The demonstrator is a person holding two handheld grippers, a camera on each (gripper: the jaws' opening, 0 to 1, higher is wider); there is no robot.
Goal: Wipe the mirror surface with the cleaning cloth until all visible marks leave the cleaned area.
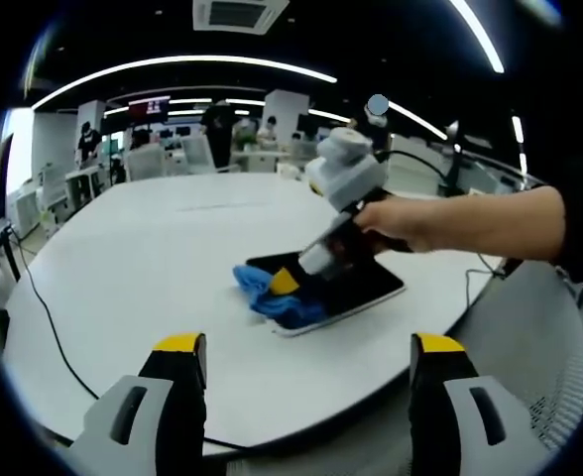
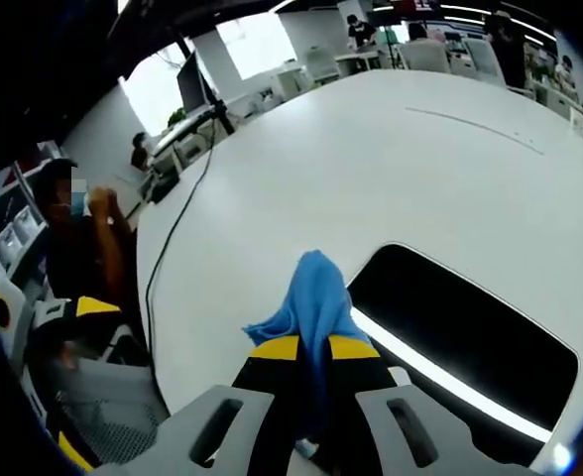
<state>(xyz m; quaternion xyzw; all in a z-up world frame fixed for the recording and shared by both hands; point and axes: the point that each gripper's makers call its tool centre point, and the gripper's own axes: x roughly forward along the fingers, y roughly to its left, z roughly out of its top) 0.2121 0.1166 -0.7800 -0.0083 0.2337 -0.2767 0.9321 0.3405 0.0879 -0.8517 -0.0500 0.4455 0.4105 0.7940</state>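
Cable [image 1: 49,327]: dark, runs across the white table [image 1: 153,258] on the far left of my left gripper view, curving down toward the near edge.

My left gripper [image 1: 308,362]: jaws released, wide apart w/ nothing between; yellow tips hang over the table's near edge, well apart from the mirror.

Cloth [image 1: 267,295]: blue, bunched at the mirror's left end, partly on the glass, partly on the table, seen in left gripper view.

Mirror [image 1: 361,283]: flat on the table, dark face, pale rim, tilted diagonal in left gripper view. Marks on it: can't tell, glass reads plain dark.

My right gripper [image 1: 290,280]: seen from the left gripper view it comes in from the right, tip down on the cloth at the mirror's left end; my hand [image 1: 406,220] wraps its handle.

Person [image 2: 78,248]: in right gripper view, far left, seated beyond the table edge by a dark cable [image 2: 173,233] that trails off the table [image 2: 371,169].

Right gripper [image 2: 313,349], own view: jaws clenched on the cloth [image 2: 311,297]; blue fabric rises between the yellow tips and also trails down between the jaws toward the cam.

Mirror [image 2: 470,337], right gripper view: just right of the jaws, dark, w/ a bright rim strip along the near edge; the cloth touches its left corner.

Background: desks, chairs and ppl far across the room, too small to detail.
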